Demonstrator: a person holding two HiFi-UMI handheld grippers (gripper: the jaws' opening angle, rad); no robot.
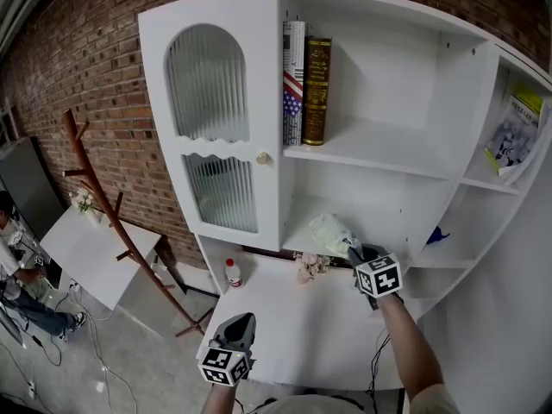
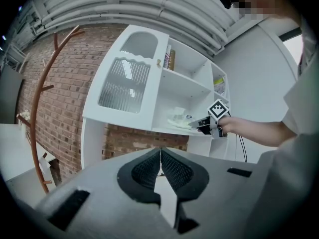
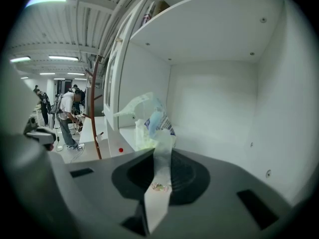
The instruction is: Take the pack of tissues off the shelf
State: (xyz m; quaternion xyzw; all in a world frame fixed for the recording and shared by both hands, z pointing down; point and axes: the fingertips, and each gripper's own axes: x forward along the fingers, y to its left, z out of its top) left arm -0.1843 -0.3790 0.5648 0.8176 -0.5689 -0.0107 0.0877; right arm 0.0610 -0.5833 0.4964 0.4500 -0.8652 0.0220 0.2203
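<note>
The pack of tissues (image 1: pixel 330 234), pale green in a clear crinkled wrapper, lies at the front of the white cabinet's lower shelf (image 1: pixel 388 218). My right gripper (image 1: pixel 352 250) reaches to it from the right. In the right gripper view the jaws are shut on a flap of the tissue pack (image 3: pixel 149 121), pinched flat in the right gripper (image 3: pixel 160 153). The left gripper view shows the pack (image 2: pixel 179 119) with the right gripper (image 2: pixel 202 126) at its end. My left gripper (image 1: pixel 240 322) hangs low over the desk top, its own view showing the left gripper (image 2: pixel 160 166) shut on nothing.
Two books (image 1: pixel 306 80) stand on the upper shelf beside the ribbed glass door (image 1: pixel 216 119). A red-capped bottle (image 1: pixel 232 272) and small flowers (image 1: pixel 309 266) sit on the desk top (image 1: pixel 302 326). A magazine (image 1: pixel 516 136) leans in the right compartment. A wooden coat rack (image 1: pixel 103 205) stands left.
</note>
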